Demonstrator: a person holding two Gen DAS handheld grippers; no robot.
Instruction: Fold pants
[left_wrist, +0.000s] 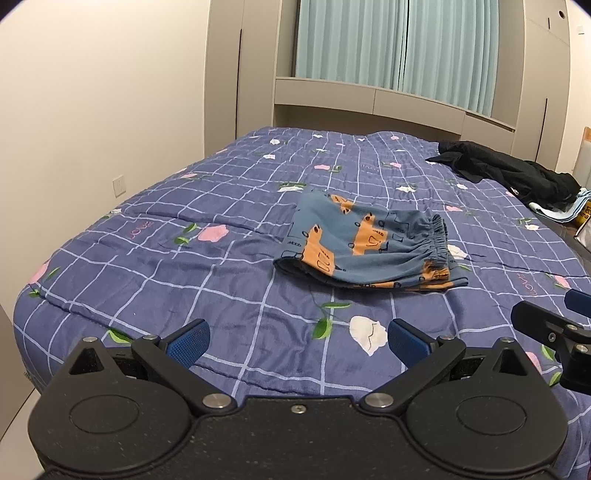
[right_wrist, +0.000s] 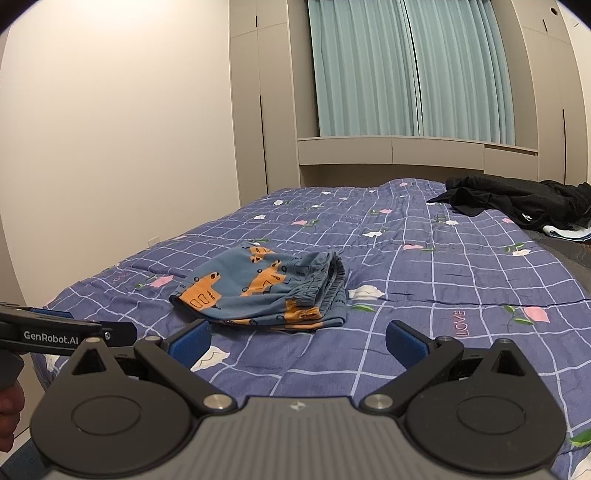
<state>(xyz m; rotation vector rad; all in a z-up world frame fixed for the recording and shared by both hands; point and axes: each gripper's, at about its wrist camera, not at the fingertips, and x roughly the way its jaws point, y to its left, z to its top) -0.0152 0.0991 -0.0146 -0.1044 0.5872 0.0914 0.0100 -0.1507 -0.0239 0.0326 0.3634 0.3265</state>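
Small blue pants (left_wrist: 364, 245) with orange vehicle prints lie folded into a compact stack on the bed, the elastic waistband at the right. They also show in the right wrist view (right_wrist: 266, 291). My left gripper (left_wrist: 297, 341) is open and empty, held above the quilt short of the pants. My right gripper (right_wrist: 297, 341) is open and empty too, just short of the stack's near edge. The right gripper's finger shows at the right edge of the left wrist view (left_wrist: 554, 328), and the left gripper's side at the left of the right wrist view (right_wrist: 66, 332).
The bed carries a purple checked quilt (left_wrist: 184, 266) with flowers. Black clothes (left_wrist: 513, 173) and a light blue cloth (left_wrist: 569, 214) lie at its far right. A wall stands left of the bed, with cabinets and curtains behind it.
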